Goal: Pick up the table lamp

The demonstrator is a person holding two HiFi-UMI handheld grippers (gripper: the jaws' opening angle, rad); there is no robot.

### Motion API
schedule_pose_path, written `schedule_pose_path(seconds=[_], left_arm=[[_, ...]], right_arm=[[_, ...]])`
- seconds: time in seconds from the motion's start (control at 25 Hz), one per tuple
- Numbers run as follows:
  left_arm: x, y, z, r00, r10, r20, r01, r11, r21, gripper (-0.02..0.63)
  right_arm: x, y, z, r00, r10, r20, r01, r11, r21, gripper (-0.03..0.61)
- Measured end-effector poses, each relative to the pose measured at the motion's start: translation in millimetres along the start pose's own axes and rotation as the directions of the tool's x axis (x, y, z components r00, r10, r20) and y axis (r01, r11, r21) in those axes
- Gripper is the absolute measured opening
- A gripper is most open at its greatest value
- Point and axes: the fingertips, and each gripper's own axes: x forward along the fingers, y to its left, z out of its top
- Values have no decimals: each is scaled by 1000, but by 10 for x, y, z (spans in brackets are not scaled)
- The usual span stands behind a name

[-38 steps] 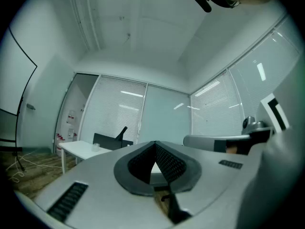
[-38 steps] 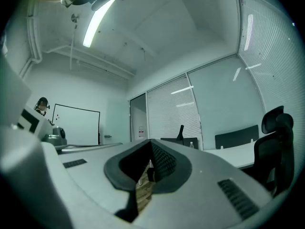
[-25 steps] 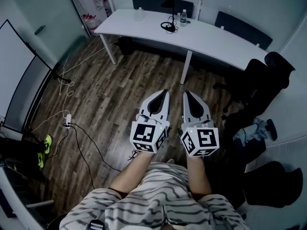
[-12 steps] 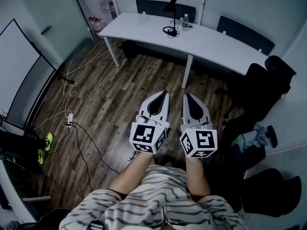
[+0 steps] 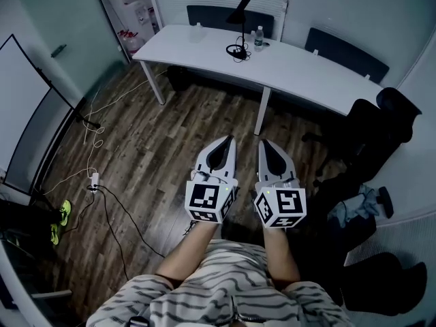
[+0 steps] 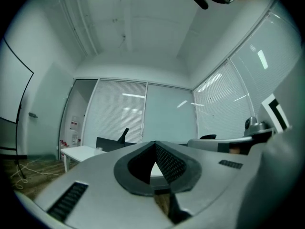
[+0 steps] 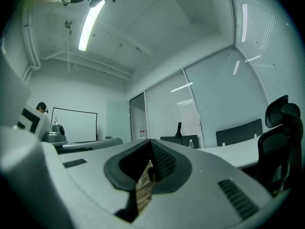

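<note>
The black table lamp (image 5: 238, 19) stands on the far side of a long white table (image 5: 306, 67), its cable coiled at its base. It is several steps ahead of me. My left gripper (image 5: 230, 140) and right gripper (image 5: 261, 143) are held side by side over the wood floor, well short of the table, both shut and holding nothing. In the left gripper view the lamp (image 6: 123, 136) shows small, left of the closed jaws of the left gripper (image 6: 155, 144). In the right gripper view the lamp (image 7: 178, 130) stands right of the right gripper (image 7: 151, 142).
A water bottle (image 5: 259, 38) stands beside the lamp. Dark chairs (image 5: 344, 50) line the table's far side. Black office chairs (image 5: 381, 114) and clothes (image 5: 354, 203) crowd the right. Cables (image 5: 116, 210) trail over the floor at left, near a whiteboard (image 5: 24, 107).
The view has shifted a little, so the table and lamp sit slightly lower in the picture. Both grippers stay shut and side by side.
</note>
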Motion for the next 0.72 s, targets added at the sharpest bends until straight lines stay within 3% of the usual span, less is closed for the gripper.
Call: schedule_pose_path(seconds=[0.72], left_arm=[[1793, 1317, 27, 998, -55, -11, 55, 998, -44, 8]], right_arm=[[2078, -534, 17, 997, -78, -8, 78, 997, -6, 11]])
